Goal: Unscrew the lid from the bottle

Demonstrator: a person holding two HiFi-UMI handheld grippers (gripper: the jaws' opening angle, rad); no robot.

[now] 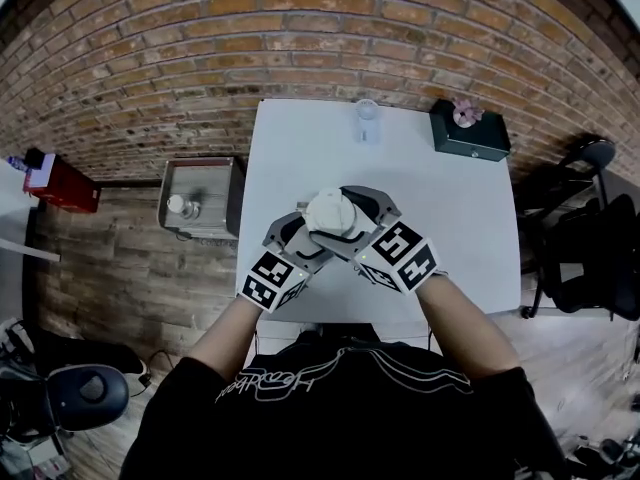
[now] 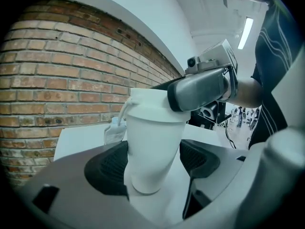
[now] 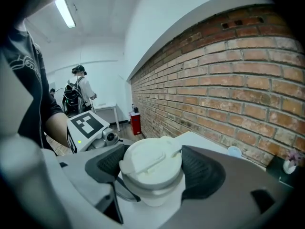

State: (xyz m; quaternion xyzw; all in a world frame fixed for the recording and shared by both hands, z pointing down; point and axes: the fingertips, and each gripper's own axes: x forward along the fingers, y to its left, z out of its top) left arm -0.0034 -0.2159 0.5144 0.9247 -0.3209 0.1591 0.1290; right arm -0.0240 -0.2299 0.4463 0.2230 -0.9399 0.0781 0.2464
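A white bottle point(image 2: 152, 147) with a white lid point(image 3: 150, 163) stands upright on the white table point(image 1: 460, 228), near its front edge. My left gripper point(image 2: 153, 163) is shut on the bottle's tapered body, with a dark pad on each side. My right gripper point(image 3: 151, 168) is shut on the lid, and both of its pads touch the lid's rim. In the head view the lid point(image 1: 330, 211) shows between the left gripper point(image 1: 308, 240) and the right gripper point(image 1: 345, 223). One of the right gripper's fingers point(image 2: 195, 89) lies across the lid's top edge in the left gripper view.
A clear cup point(image 1: 367, 120) stands at the table's far edge, with a dark green box point(image 1: 470, 133) carrying a pink flower at the far right corner. On the floor, a grey bin point(image 1: 200, 196) stands left of the table and a dark chair point(image 1: 585, 158) to its right.
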